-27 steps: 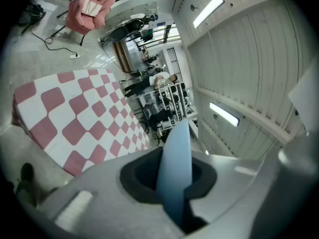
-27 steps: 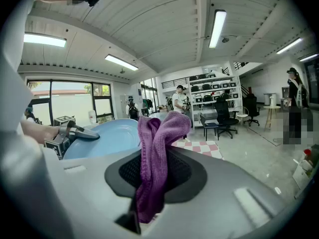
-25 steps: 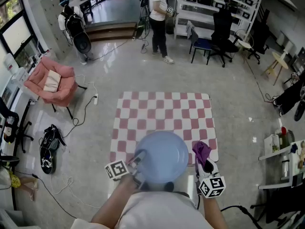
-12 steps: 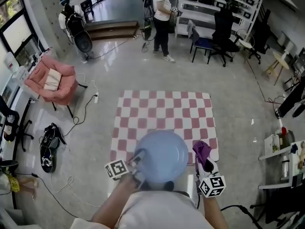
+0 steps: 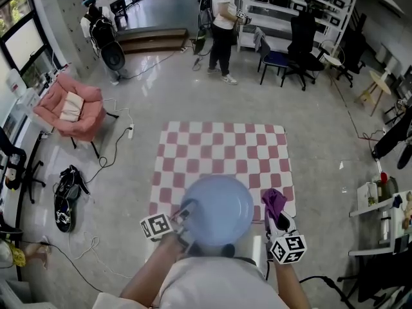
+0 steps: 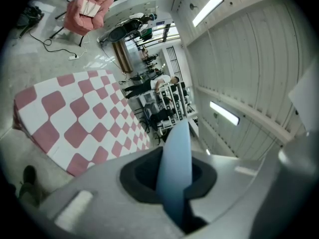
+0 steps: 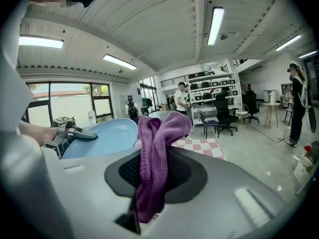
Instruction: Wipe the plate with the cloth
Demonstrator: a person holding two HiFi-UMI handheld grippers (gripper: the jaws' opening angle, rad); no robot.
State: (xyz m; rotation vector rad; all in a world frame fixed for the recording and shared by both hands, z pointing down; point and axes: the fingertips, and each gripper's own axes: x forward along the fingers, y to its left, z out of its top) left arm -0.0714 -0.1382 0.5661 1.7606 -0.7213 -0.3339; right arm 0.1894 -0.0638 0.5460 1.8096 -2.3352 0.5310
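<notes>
A pale blue plate [image 5: 219, 210] is held up above the near edge of the checked table. My left gripper [image 5: 182, 216] is shut on its left rim; in the left gripper view the plate [image 6: 175, 171] shows edge-on between the jaws. A purple cloth [image 5: 273, 201] sticks up to the right of the plate, apart from it, with my right gripper [image 5: 275, 219] shut on it. The right gripper view has the cloth [image 7: 154, 156] bunched between the jaws and the plate [image 7: 102, 137] to the left, with the left gripper [image 7: 75, 132] on its rim.
The table carries a red and white checked cloth [image 5: 222, 153]. A pink armchair [image 5: 67, 111] stands at the left, a black bag [image 5: 65, 195] lies on the floor, and shelving with chairs [image 5: 290, 18] is at the back. A person [image 5: 222, 24] stands far off.
Both grippers, the plate and the cloth stay almost where they were. The person at the back has shifted slightly to the right.
</notes>
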